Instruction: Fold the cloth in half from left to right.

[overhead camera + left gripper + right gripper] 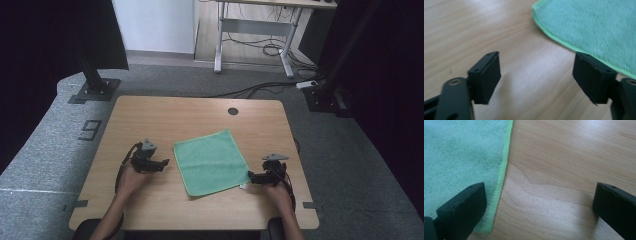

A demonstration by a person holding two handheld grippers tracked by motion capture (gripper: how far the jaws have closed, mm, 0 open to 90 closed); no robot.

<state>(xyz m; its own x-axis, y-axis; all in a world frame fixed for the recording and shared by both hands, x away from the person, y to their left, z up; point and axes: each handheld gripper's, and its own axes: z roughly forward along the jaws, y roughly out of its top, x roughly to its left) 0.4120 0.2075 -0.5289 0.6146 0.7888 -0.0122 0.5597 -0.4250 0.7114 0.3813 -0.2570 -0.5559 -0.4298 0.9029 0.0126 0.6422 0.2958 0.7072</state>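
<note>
on the grey floor mat left of the table [150, 107] we read a large dark "9" [90, 130]. a small white tag [242, 186] sits at the near right corner of the green cloth [210, 161], too small for us to read. our forearms are cut off at the bottom edge of the high view. the left gripper [163, 163] is open, jaws well apart over bare wood with nothing between them; the cloth's edge [584, 27] lies just beyond and beside its right jaw. the right gripper [251, 176] is also wide open, holding nothing; its left jaw stands over the cloth's hem [501, 170], but we cannot tell if it touches.
</note>
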